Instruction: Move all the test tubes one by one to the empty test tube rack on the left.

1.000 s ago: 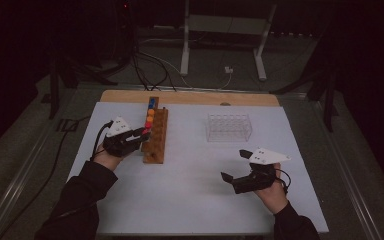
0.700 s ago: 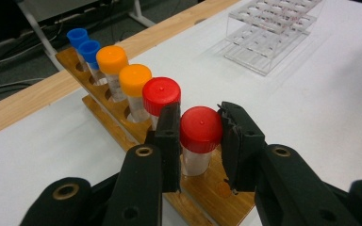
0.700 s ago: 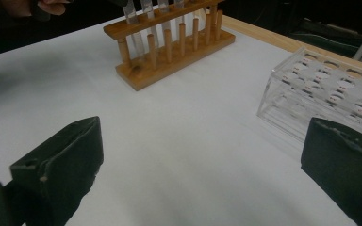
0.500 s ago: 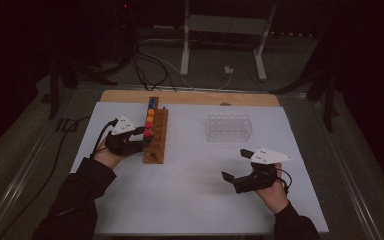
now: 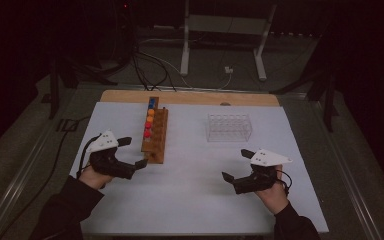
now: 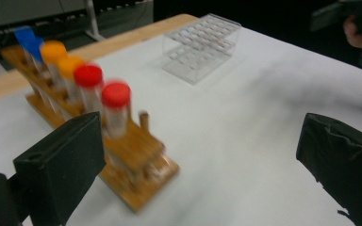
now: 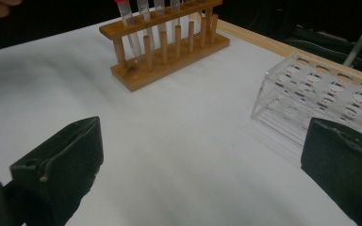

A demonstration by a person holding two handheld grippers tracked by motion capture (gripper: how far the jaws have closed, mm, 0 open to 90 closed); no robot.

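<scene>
left hand-held gripper (image 5: 132, 152) just opening, empty, beside wooden rack (image 5: 156, 136) at centre left. right hand-held gripper (image 5: 234, 165) released, lower right, near clear rack (image 5: 229, 127).

The left gripper (image 5: 132, 152), jaws just opened wide and empty, sits just left of the wooden tube rack (image 5: 156, 134); the clear rack (image 5: 229, 127) stands well right of it.
</scene>
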